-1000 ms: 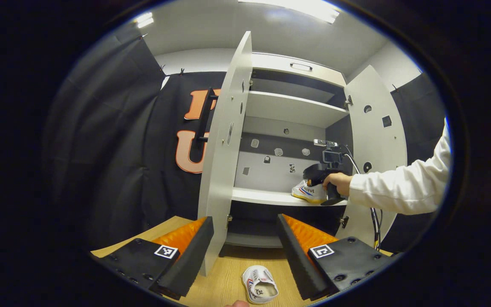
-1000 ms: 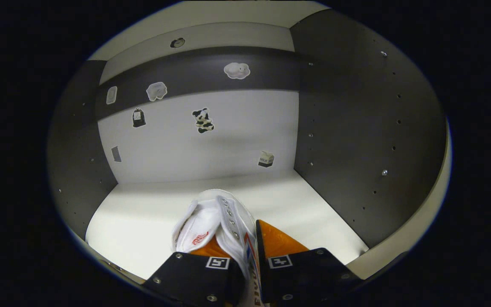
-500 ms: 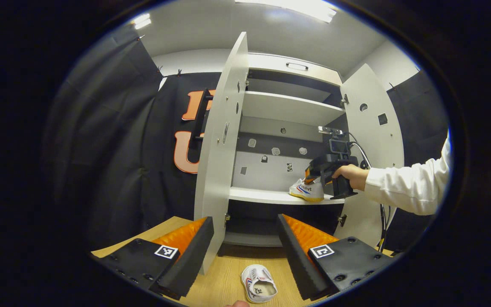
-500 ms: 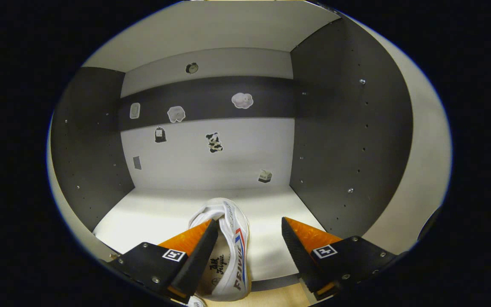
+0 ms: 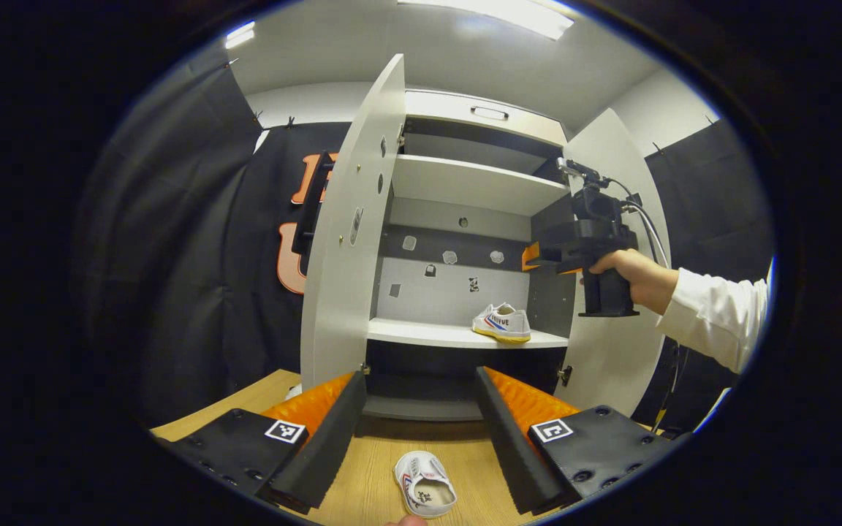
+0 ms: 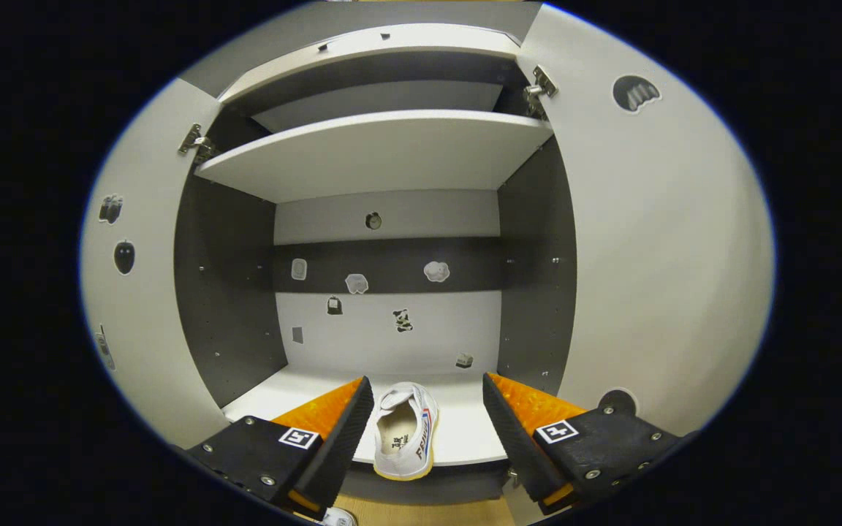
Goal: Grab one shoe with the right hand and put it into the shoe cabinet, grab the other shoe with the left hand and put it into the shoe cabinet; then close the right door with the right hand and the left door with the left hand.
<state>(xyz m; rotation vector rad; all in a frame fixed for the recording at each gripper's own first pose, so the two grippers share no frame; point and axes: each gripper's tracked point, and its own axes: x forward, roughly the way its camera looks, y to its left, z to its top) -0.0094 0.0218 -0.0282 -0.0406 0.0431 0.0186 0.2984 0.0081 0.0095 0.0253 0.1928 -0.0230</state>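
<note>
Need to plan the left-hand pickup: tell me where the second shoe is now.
In the left gripper view, the second shoe lies on the wooden tabletop before the open shoe cabinet, between the left hand-held gripper fingers, untouched.

I see both shoe cabinet doors [image 5: 344, 241] swung wide, so the mouth of the middle shelf [image 5: 428, 334] is open to me. One white shoe [image 5: 502, 323] sits at that shelf's right end, leaving bare board to its left. My right gripper [image 5: 538, 256] hangs before the cabinet's right side, above the shoe.
</note>
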